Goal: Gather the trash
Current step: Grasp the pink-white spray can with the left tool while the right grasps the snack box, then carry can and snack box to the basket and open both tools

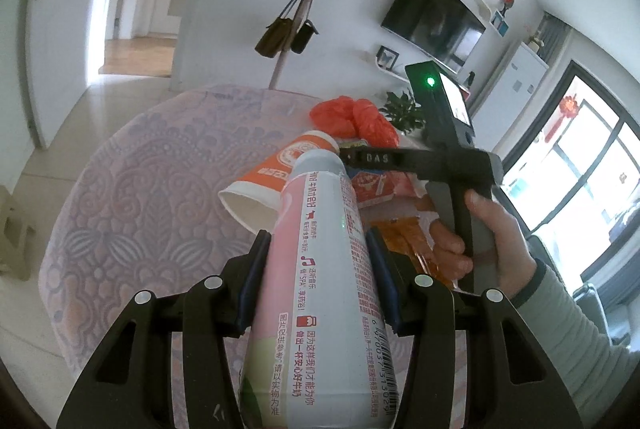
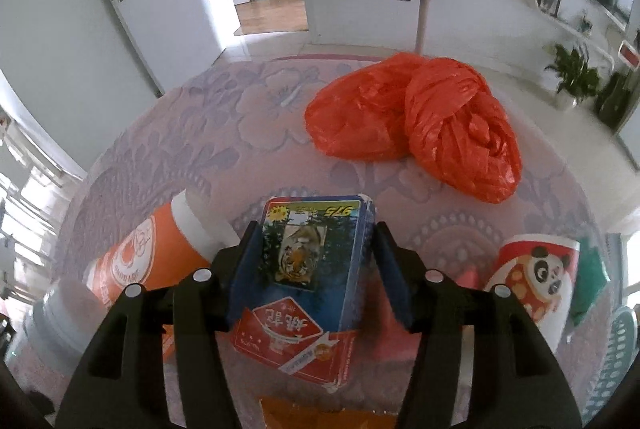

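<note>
The left gripper (image 1: 316,269) clamps a milk bottle (image 1: 324,293) between its fingers; the right gripper (image 2: 316,265) grips a card box (image 2: 308,269).

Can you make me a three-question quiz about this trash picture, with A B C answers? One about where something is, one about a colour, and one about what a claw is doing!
1. Where is the red plastic bag?
A. On the table, past the card box
B. On the floor by the door
C. Hanging on the coat stand

2. What colour is the tipped-over paper cup?
A. Green and black
B. Orange and white
C. All blue

3. What is the left claw doing?
A. Hanging open over nothing
B. Squeezing the red bag
C. Gripping a milk bottle

Answers:
1. A, the bag lies on the patterned tablecloth beyond the card box held in the right claw.
2. B, its side is orange with a white rim and base.
3. C, both pads press the sides of the pink and white bottle.
</note>
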